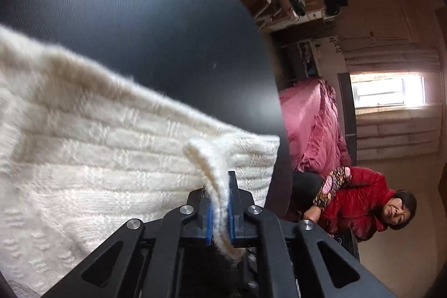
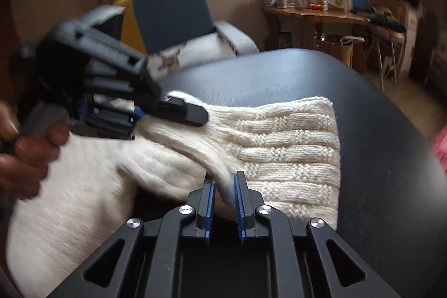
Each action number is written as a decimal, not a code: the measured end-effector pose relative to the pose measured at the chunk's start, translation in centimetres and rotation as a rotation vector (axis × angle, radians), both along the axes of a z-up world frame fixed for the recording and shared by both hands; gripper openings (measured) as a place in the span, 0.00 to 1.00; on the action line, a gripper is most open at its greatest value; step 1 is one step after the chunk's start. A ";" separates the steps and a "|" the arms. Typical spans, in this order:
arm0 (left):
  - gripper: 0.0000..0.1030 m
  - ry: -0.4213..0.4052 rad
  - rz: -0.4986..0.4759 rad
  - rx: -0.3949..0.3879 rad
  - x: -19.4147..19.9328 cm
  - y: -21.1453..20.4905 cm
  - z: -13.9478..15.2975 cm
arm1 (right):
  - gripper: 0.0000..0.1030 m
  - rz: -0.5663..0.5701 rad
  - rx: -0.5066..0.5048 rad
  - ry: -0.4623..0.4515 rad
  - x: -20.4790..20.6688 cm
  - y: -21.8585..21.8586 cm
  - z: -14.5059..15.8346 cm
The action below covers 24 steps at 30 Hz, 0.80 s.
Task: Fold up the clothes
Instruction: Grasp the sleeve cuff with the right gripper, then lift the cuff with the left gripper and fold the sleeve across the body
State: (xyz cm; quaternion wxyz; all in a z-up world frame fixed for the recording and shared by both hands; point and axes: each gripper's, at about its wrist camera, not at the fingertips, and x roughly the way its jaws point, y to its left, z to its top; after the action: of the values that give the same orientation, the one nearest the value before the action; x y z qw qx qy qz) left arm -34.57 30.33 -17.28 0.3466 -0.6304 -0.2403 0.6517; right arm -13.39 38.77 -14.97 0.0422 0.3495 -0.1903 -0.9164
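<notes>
Cream-white cable-knit wool, a thick sweater (image 2: pixel 279 147), lies spread over the dark, matte black counter (image 2: pixel 377 130), its ribbed end reaching toward the counter's right side in the right wrist view. The left tool (image 1: pixel 220 203) is clamped on a raised ridge of the knit, the fabric pinched tight between its blue pads (image 1: pixel 208 219) and standing up from the rest of the sweater (image 1: pixel 97 152). Seen from the right wrist camera, this same left tool (image 2: pixel 195 115) shows blurred, gripped by a hand (image 2: pixel 25 152) at the left edge, its black tip lying on the knit. The right tool (image 2: pixel 224 186) has its fingers set narrowly apart with a fold of the sweater running between them; whether the pads actually press it cannot be told. Behind the counter (image 1: pixel 139 32) stand a grey armchair with a teal cushion (image 2: pixel 170 13) and a wooden side table (image 2: pixel 313 16) carrying jars.
</notes>
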 end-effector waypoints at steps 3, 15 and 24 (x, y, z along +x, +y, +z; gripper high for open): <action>0.06 0.069 0.060 0.053 -1.3 -1.2 3.5 | 0.28 -0.042 -0.326 0.036 1.0 2.4 -0.2; 0.06 0.300 0.288 0.200 -4.0 -15.7 17.7 | 1.00 -0.055 -1.246 0.101 -0.4 -1.7 -5.0; 0.06 0.355 0.423 0.238 -1.4 -31.3 19.4 | 1.00 -0.098 -1.169 -0.007 -5.7 -7.2 -5.6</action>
State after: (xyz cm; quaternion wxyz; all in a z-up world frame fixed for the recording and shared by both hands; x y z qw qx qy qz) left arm -35.93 -0.97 2.09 0.3114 -0.3974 -0.3767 0.7767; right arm -19.08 31.57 -20.56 0.1846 0.2621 -0.6802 -0.6592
